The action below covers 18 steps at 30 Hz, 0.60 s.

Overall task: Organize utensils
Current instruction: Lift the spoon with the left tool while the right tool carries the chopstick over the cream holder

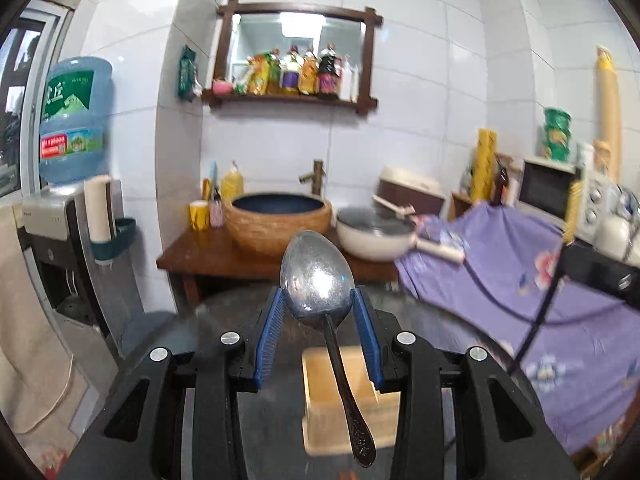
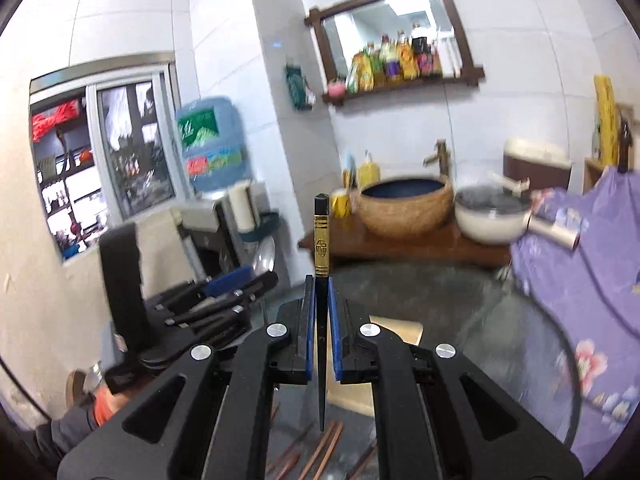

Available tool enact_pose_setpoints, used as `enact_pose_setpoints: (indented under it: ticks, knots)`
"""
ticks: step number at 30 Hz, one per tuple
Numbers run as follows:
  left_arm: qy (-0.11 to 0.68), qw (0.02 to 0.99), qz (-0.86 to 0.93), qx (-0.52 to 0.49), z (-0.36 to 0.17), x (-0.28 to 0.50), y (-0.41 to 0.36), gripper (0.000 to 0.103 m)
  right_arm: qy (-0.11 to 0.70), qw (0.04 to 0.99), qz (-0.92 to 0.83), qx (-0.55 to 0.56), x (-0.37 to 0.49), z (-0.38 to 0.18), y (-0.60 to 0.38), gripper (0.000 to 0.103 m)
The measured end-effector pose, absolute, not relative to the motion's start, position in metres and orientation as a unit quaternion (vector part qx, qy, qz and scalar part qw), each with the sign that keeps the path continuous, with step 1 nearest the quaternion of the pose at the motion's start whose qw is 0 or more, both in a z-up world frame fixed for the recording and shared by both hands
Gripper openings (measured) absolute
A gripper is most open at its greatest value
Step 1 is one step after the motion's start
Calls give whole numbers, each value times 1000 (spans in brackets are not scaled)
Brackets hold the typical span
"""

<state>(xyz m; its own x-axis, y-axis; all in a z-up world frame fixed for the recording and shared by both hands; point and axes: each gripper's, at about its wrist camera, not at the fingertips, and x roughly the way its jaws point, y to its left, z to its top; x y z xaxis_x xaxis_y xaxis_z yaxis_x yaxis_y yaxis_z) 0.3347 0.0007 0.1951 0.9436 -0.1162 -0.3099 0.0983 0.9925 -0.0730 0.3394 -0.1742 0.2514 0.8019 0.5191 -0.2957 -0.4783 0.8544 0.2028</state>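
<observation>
The left gripper (image 1: 318,300) clamps the metal spoon (image 1: 316,280) by its bowl, handle hanging toward six o'clock over the wooden box (image 1: 316,400), likely for dropping in. The right gripper (image 2: 319,284) pinches a black chopstick (image 2: 321,240) upright, tip toward the loose chopsticks (image 2: 324,446) at six o'clock.

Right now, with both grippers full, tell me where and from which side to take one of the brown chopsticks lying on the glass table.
Grip a brown chopstick near mid-length, coming straight down from above with the jaws across its shaft. They lie flat on the glass table, so only the thin sides are open to the pads. Several lie close together, so pick an outer one. The right gripper must first drop its black chopstick.
</observation>
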Motion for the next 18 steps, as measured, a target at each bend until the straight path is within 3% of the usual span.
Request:
enact_pose_setpoints:
  ticks: [6,18]
  knots:
    - [138,990,-14,-33,206,383,-6,36,129,965,221,53,380,292,-175,7]
    - [188,982,-22,-15,133,399,-16,36,199,961,187,49,434,189,-158,7]
